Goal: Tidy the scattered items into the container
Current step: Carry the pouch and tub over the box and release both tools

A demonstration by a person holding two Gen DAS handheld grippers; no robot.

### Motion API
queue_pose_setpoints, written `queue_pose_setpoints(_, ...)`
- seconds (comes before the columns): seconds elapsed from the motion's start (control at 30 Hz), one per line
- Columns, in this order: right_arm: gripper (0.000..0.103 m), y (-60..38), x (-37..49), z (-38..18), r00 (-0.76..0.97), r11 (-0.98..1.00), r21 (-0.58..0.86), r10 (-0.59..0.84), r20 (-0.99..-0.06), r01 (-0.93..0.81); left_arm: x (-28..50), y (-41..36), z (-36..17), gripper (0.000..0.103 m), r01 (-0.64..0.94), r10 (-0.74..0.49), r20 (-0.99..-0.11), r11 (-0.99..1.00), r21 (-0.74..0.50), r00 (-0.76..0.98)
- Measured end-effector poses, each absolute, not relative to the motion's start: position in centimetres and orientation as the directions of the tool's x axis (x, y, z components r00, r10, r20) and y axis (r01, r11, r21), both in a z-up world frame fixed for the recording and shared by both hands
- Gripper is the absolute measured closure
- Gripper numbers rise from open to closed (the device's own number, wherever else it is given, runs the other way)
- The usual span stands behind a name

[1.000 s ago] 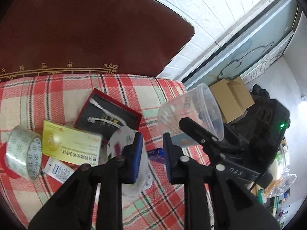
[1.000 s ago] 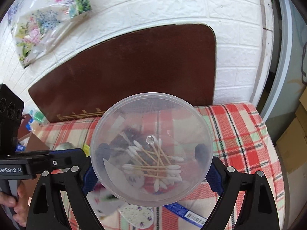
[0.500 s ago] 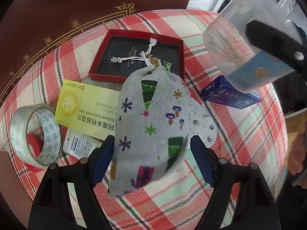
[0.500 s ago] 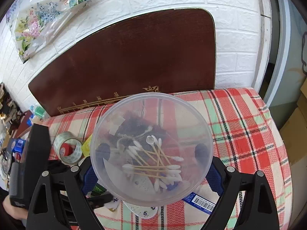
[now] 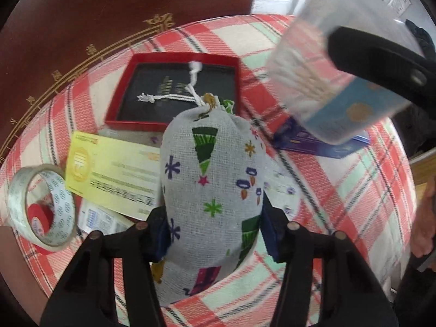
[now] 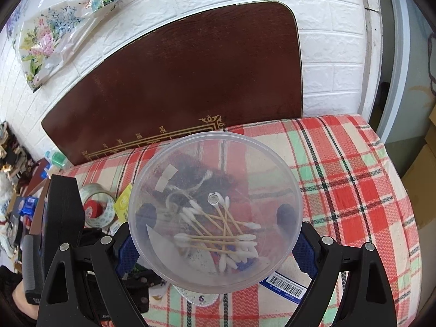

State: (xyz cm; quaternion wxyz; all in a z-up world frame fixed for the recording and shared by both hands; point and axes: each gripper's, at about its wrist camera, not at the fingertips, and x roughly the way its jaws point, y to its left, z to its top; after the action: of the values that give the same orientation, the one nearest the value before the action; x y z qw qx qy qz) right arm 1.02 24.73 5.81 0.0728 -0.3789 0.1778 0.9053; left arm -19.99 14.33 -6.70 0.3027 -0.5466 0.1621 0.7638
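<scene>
My left gripper (image 5: 215,231) is shut on a grey drawstring pouch (image 5: 215,179) printed with trees and stars, its blue pads pressing both sides. The pouch's white cord lies over a red tray (image 5: 128,81) with a black inside. My right gripper (image 6: 215,215) is shut on a clear plastic container (image 6: 215,207), held tilted above the plaid cloth, with several cotton swabs (image 6: 220,231) inside. The container also shows in the left wrist view (image 5: 327,76) at the upper right, above a blue box (image 5: 313,144).
On the plaid cloth (image 5: 340,204) lie a yellow card (image 5: 109,174), a tape roll (image 5: 41,207) and a small white packet (image 5: 100,218). A brown board (image 6: 190,81) leans on the white brick wall behind. The bed's right edge drops off near cardboard boxes.
My left gripper swung down over the pouch and closed on it. My right gripper kept hold of the container and moved closer over the items.
</scene>
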Motion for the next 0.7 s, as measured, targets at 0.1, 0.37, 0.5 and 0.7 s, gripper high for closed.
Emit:
queue_pose_setpoints(0.1, 0.011, 25.2, 1.4, 5.7, -0.71, -0.922, 0.28, -0.008, -0.704, -0.268, -18.6, 15.8, -6.2, 0.051, -0.658, 0.29, -0.926, -0.75, -0.063, -0.242)
queue_pose_setpoints(0.37, 0.011, 26.8, 3.0, 6.4, -0.732, -0.91, 0.304, -0.003, -0.681, -0.28, -18.9, 15.7, -4.5, 0.053, -0.618, 0.338, -0.901, -0.779, -0.106, -0.273)
queue_pose_setpoints(0.5, 0.011, 26.3, 3.3, 8.1, -0.754, -0.912, 0.319, -0.017, -0.656, -0.257, -18.9, 12.7, -1.7, 0.053, -0.581, 0.361, -0.88, -0.804, -0.127, -0.308)
queue_pose_setpoints(0.7, 0.011, 20.6, 1.7, 12.3, -0.784, -0.944, 0.3, -0.081, -0.615, -0.138, -17.9, 4.6, 5.1, 0.053, -0.499, 0.34, -0.826, -0.862, -0.083, -0.45)
